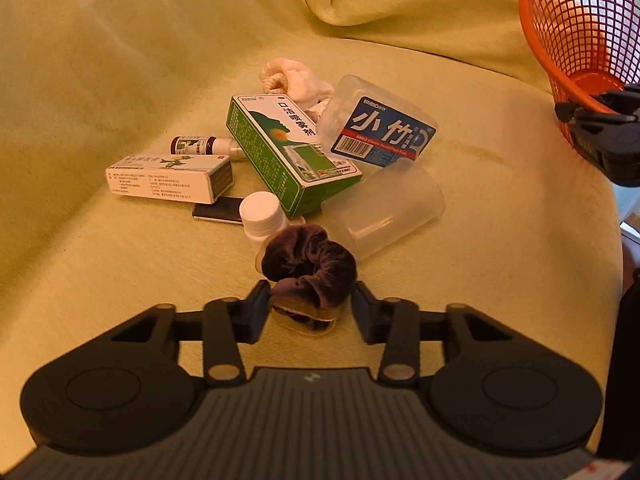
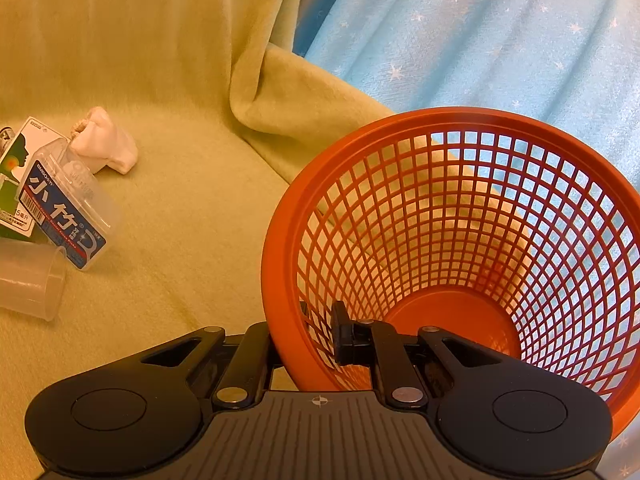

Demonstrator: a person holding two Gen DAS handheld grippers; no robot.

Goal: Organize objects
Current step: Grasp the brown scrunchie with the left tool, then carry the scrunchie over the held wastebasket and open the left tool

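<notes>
a dark purple scrunchie [image 1: 310,270] lay flat at the near edge of the clutter, its length running near to far, squeezed between the left gripper [image 1: 310,306] pads. bare green blanket [image 1: 120,280] spread left. the right gripper [image 2: 308,340] clamped the orange basket [image 2: 280,240] rim, far right.

- The blanket [image 1: 120,60] is plain yellow-green.
- The basket [image 2: 460,216] is orange, its wall an open square grid.
- The scrunchie [image 1: 308,264] is dark purple velvet.
- The spray box [image 1: 288,152] is green and white.
- The floss box [image 1: 380,128] is clear, with a blue, white and red label.
- The bottle [image 1: 262,216] is white.
- The cloth [image 2: 480,40] is light blue with white stars.
- Both grippers [image 1: 310,306] [image 2: 308,340] are black.
</notes>
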